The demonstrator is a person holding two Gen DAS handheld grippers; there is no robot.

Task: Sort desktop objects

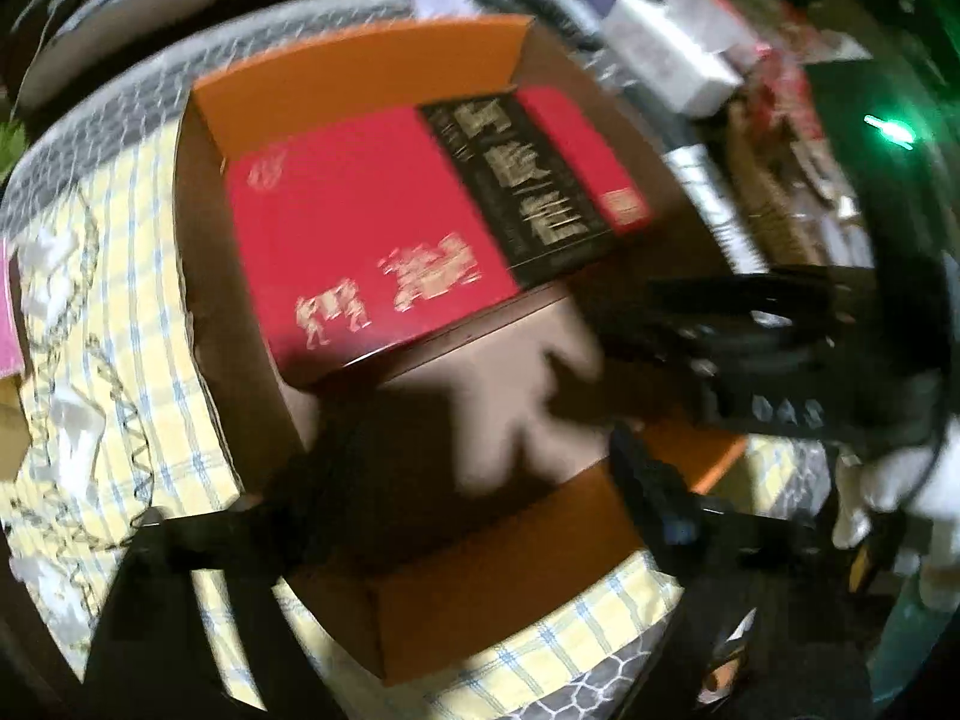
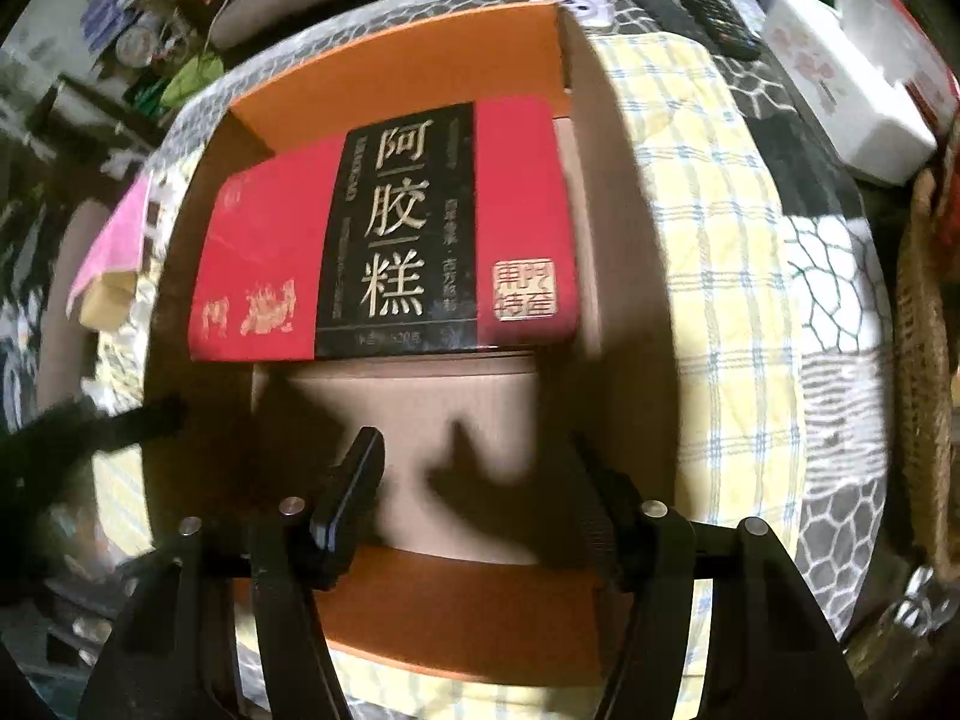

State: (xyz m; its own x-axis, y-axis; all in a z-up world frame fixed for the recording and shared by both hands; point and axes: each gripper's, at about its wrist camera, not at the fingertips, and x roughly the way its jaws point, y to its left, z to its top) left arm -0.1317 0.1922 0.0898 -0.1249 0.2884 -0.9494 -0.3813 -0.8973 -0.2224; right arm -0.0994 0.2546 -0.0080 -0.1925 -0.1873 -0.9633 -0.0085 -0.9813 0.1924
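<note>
Showing only in the right wrist view, the gold lettering is reading sharp on the flat red-and-black gift box (image 2: 384, 240), which is lying inside the open orange cardboard carton (image 2: 420, 66) ahead of both tools; right gripper (image 2: 480, 480) and left gripper (image 1: 456, 480) are both hanging apart, empty.

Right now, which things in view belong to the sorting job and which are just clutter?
Job:
- red and black gift box, lying in the carton
- open cardboard carton
- left gripper, open, empty
- right gripper, open, empty

Lying about:
- yellow checked quilt
- remote control
- white foam box
- pink cloth
- wicker basket
</note>
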